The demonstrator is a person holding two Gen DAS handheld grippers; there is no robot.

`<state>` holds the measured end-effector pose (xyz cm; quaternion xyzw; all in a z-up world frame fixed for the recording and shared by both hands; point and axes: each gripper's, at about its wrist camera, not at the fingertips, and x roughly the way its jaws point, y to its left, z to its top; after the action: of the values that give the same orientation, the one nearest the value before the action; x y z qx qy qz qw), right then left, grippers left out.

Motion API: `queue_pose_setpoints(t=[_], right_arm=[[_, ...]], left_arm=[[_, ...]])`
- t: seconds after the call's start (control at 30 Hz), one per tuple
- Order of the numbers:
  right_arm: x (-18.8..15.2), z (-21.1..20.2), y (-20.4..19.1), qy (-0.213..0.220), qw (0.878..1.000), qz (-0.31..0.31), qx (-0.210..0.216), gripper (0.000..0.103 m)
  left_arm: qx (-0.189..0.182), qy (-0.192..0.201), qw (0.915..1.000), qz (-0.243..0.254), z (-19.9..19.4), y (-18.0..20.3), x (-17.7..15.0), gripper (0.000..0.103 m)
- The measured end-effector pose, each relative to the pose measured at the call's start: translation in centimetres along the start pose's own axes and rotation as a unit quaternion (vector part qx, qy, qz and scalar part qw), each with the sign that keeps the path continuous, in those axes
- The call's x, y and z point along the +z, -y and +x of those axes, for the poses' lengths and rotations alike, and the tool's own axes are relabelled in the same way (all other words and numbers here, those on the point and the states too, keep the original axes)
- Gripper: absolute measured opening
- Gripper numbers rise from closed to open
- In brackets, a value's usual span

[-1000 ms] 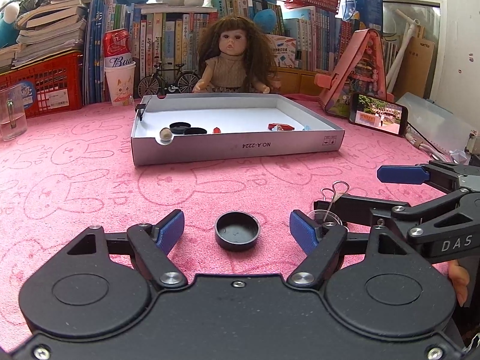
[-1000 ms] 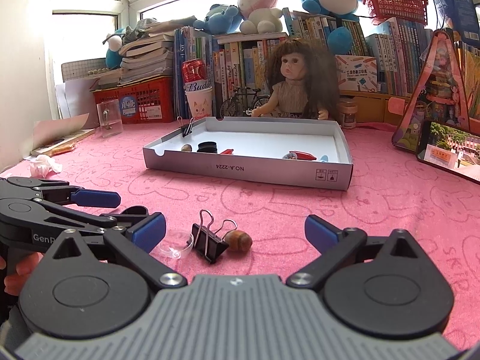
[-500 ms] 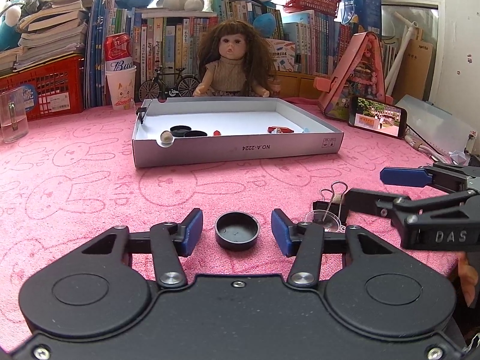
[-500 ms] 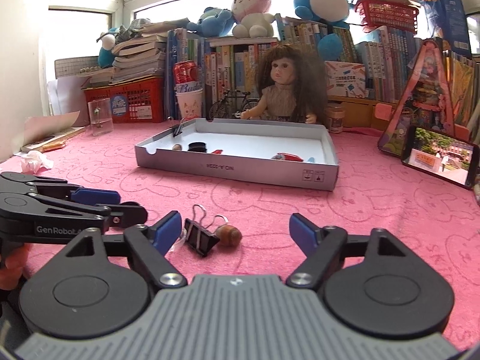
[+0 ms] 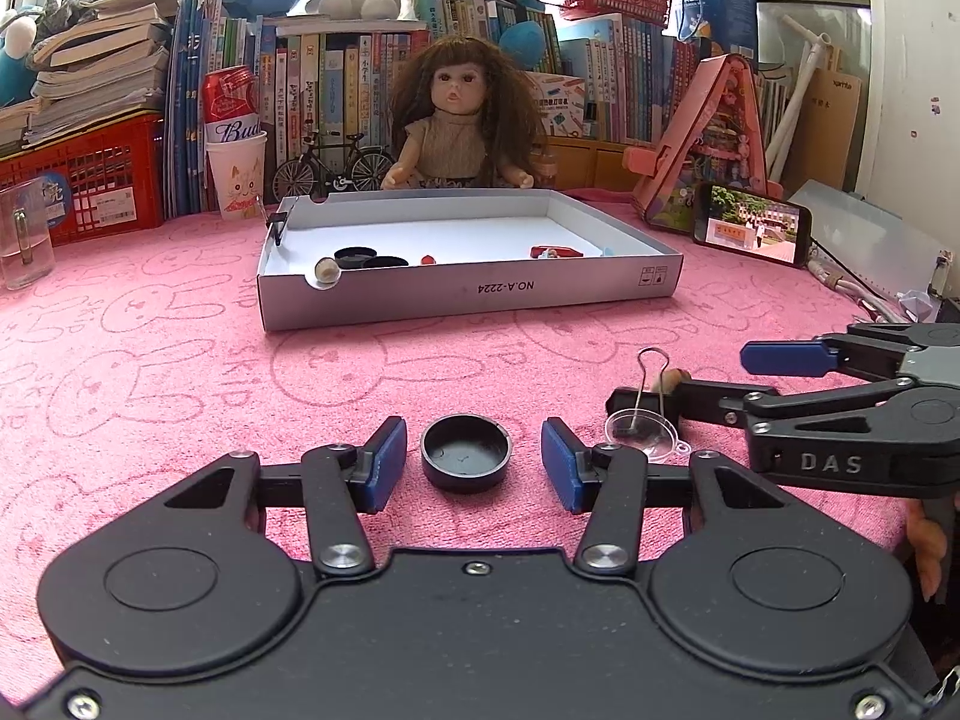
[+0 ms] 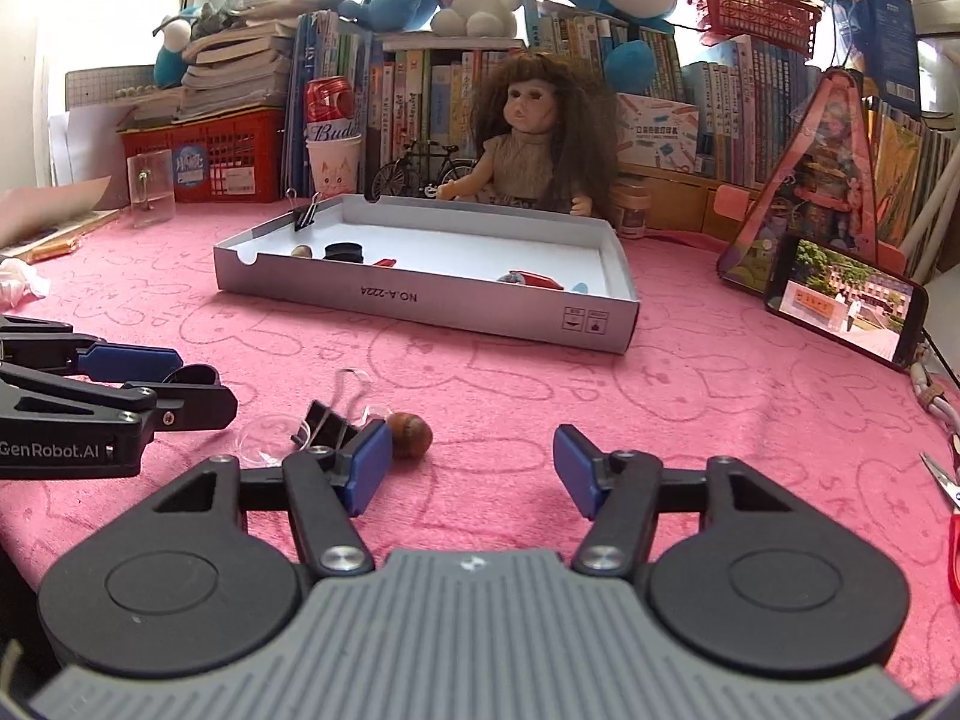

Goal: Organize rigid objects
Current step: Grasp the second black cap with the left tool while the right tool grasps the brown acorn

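A black round cap [image 5: 465, 459] lies on the pink cloth between the blue pads of my left gripper [image 5: 467, 468], which is open with a small gap on each side of the cap. My right gripper [image 6: 465, 471] is open; a brown nut [image 6: 410, 435] lies just beside its left pad, with a black binder clip [image 6: 327, 423] and a clear plastic piece [image 6: 264, 441] further left. The grey cardboard tray [image 5: 468, 294] ahead holds black caps [image 5: 363, 257], a pale bead [image 5: 326, 270] and red pieces [image 5: 555, 252].
A doll [image 5: 459, 120], toy bicycle [image 5: 333, 168], paper cup with a can [image 5: 235, 180], red basket [image 5: 84, 180] and books line the back. A phone [image 5: 750, 231] leans at the right. Red scissors [image 6: 951, 516] lie at the right edge. A glass mug [image 5: 21, 240] stands left.
My left gripper's jaws have narrowed around the black cap. My right gripper has moved forward and left, bringing its left pad up beside the nut and binder clip.
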<state>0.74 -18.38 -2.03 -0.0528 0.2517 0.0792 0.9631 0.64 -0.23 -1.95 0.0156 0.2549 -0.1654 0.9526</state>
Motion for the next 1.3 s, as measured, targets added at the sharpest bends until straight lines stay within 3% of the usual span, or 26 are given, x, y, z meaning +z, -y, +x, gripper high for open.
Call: queue_pose_setpoints(t=[0.5, 0.73, 0.93, 1.1, 1.3], right_arm=[[0.6, 1.5, -0.6, -0.014, 1.0, 0.011, 0.006, 0.065], [0.8, 1.6, -0.8, -0.016, 1.0, 0.007, 0.014, 0.063], [0.8, 1.5, -1.0, -0.014, 1.0, 0.007, 0.021, 0.05], [0.8, 1.4, -1.6, -0.011, 1.0, 0.002, 0.029, 0.026], [0.9, 1.3, -1.7, -0.008, 1.0, 0.003, 0.029, 0.026]], left_arm=[[0.003, 0.003, 1.0, 0.003, 0.2, 0.0, 0.1, 0.047], [0.009, 0.004, 1.0, 0.002, 0.3, 0.0, 0.2, 0.042], [0.017, 0.004, 0.9998, 0.0, 0.3, -0.1, 0.2, 0.031], [0.013, 0.001, 0.9999, -0.011, 0.4, -0.4, 0.5, 0.03], [0.012, 0.001, 0.9998, -0.014, 0.5, -0.4, 0.7, 0.03]])
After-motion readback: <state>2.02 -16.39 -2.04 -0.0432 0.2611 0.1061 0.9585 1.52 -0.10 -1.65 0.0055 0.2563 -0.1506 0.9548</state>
